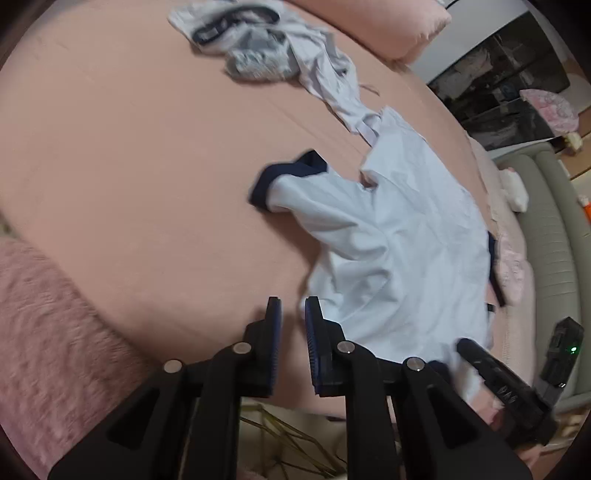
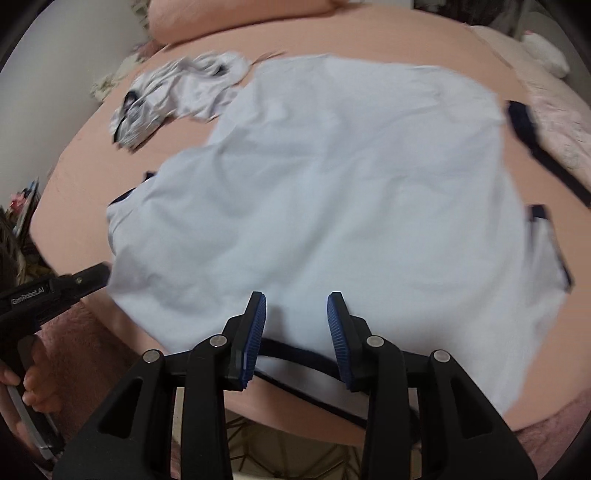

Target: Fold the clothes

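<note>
A: Where is the shirt?

B: The white shirt [image 2: 332,192] lies spread flat on the pink bed sheet [image 1: 129,166], straight ahead of the right gripper [image 2: 296,299]. Its near hem with a dark navy band passes under and just behind those jaws. One navy-cuffed sleeve [image 1: 291,181] sticks out ahead of the left gripper [image 1: 292,306] and a little to its right.

A: How do the right jaws stand?

B: Partly apart, a clear gap between the blue pads [image 2: 255,332]. They hang above the cloth near the hem; nothing is pinched between them.

A: And the left ones?

B: Narrow, only a slim gap, with bare sheet showing through it. The shirt's edge sits just right of the right-hand pad; whether it touches I cannot tell. Nothing is gripped.

A: Anything else on the bed?

B: A crumpled heap of pale clothes [image 1: 258,44] with dark trim lies far ahead of both jaws, to the left in the right wrist view. A pink pillow [image 1: 388,26] sits beyond it. A fuzzy pink blanket [image 1: 48,314] lies left of the left jaws.

A: Can you see the person?

B: Only a hand [image 2: 33,384], wrapped around the left gripper's handle, at the left edge of the right wrist view.
</note>
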`<state>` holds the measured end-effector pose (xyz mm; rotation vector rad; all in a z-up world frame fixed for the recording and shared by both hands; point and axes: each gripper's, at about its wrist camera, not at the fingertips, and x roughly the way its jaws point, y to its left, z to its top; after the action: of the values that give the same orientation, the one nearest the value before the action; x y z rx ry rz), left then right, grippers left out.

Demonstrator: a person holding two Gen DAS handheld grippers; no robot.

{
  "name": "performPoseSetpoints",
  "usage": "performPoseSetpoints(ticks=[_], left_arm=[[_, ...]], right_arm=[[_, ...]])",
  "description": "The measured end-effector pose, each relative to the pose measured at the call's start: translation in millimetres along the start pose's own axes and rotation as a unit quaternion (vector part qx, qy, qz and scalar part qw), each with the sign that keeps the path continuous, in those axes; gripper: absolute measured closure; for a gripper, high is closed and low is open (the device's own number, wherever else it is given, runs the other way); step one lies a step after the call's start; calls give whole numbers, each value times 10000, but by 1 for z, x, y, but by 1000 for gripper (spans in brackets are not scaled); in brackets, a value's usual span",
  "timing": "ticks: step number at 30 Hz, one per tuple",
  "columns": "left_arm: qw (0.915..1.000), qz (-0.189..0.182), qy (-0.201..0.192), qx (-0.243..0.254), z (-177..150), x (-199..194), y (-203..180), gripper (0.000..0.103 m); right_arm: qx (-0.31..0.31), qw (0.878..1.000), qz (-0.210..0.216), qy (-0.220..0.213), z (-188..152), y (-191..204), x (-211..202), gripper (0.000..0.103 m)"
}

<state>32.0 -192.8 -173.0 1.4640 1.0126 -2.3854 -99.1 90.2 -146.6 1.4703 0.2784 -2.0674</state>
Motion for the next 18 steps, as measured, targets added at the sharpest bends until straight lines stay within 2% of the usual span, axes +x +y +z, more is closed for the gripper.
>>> performPoseSetpoints(ticks=[1, 2, 3, 5, 7, 8, 9, 11, 14, 17, 18], left_arm=[[9999, -98, -45, -53, -1, -3, 2, 78], [9994, -342, 18, -50, -1, -1, 1, 59], [9986, -514, 129, 33, -1, 4, -2, 46], [9982, -485, 219, 289, -2, 15, -15, 45], [9976, -156, 236, 638, -2, 30, -29, 52], [9967, -55, 305, 748, -2, 39, -34, 74], [9966, 4, 335, 758, -2, 43, -36, 85], [9973, 134, 235, 683, -4, 41, -37, 90], [9986, 297, 123, 409, -9, 27, -29, 90], [9986, 357, 232, 305, -16, 18, -23, 90], [9985, 366, 283, 288, -19, 16, -22, 87]], right_arm=[[120, 9999, -73, -29, -1, -11, -3, 68], [285, 9995, -97, -16, -3, -23, -4, 68], [439, 9990, -121, 1, -4, -35, -6, 68], [619, 9979, -198, -32, -7, -52, -10, 68], [759, 9968, -236, -33, -12, -65, -14, 68], [765, 9968, -237, -15, -14, -66, -13, 68], [760, 9968, -237, 5, -16, -66, -12, 67], [631, 9972, -382, 111, -21, -66, -2, 67], [605, 9955, -680, 248, -35, -71, 2, 69], [296, 9937, -1059, 211, -39, -63, -8, 68], [249, 9935, -1093, 195, -40, -62, -9, 68]])
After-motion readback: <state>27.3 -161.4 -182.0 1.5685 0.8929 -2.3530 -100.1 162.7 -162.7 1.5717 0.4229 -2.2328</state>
